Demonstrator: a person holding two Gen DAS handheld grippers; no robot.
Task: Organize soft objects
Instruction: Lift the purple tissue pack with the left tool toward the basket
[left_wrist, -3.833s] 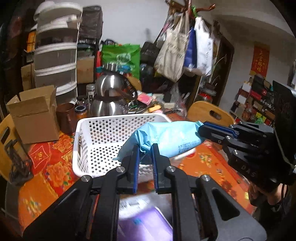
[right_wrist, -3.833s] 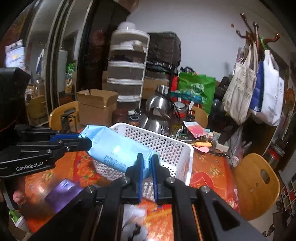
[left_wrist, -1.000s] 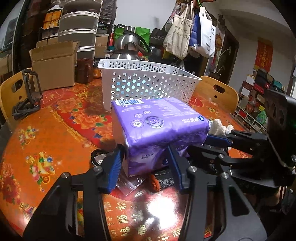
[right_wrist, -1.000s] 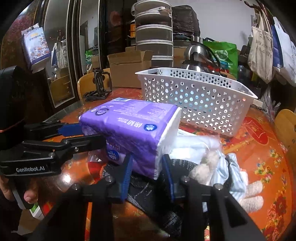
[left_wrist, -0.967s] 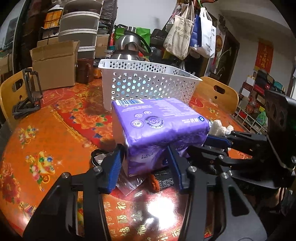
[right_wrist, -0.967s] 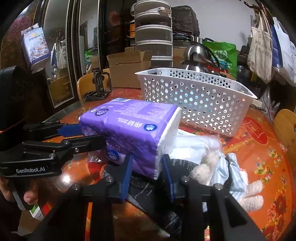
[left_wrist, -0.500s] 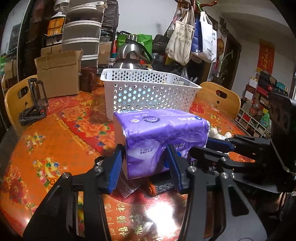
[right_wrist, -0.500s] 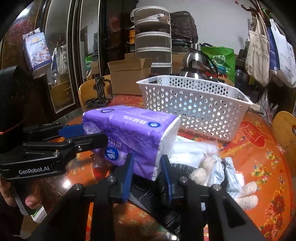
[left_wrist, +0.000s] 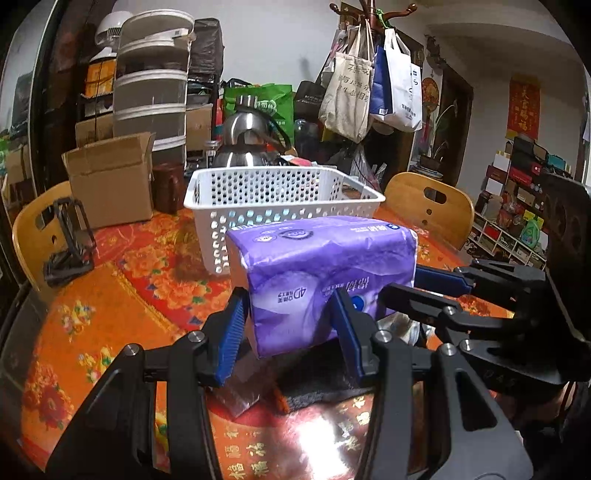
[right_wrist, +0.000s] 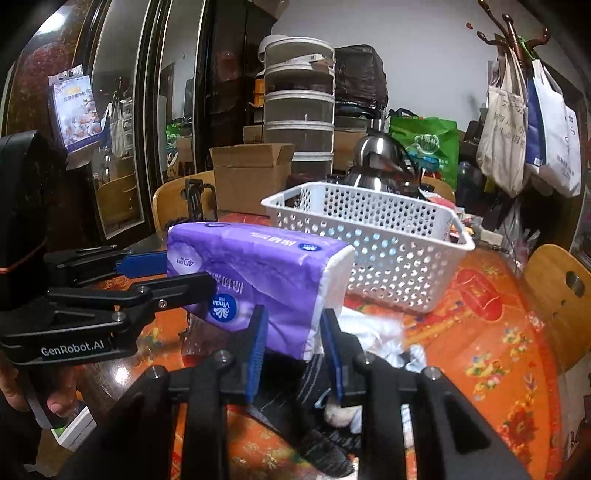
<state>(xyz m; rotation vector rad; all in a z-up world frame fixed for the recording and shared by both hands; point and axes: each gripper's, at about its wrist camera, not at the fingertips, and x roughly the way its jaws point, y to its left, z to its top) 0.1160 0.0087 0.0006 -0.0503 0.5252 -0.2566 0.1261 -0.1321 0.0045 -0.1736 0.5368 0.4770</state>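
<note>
I see the desk (left_wrist: 110, 295) in its orange floral cloth, the white basket (left_wrist: 280, 195) behind. My left claw (left_wrist: 288, 325) and right claw (right_wrist: 291, 339) each pinch one end of the purple tissue pack (left_wrist: 325, 273), held above the desk, before the basket.

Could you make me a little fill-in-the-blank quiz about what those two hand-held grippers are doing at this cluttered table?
1. Both hand-held grippers, the left and the right, are shut on a pack of tissues whose wrapper is ____.
2. The white basket behind the pack has walls full of round ____.
3. The brown box beside the basket is made of ____.
4. The tote bags hang from a coat ____.

Missing words: purple; holes; cardboard; rack
</note>
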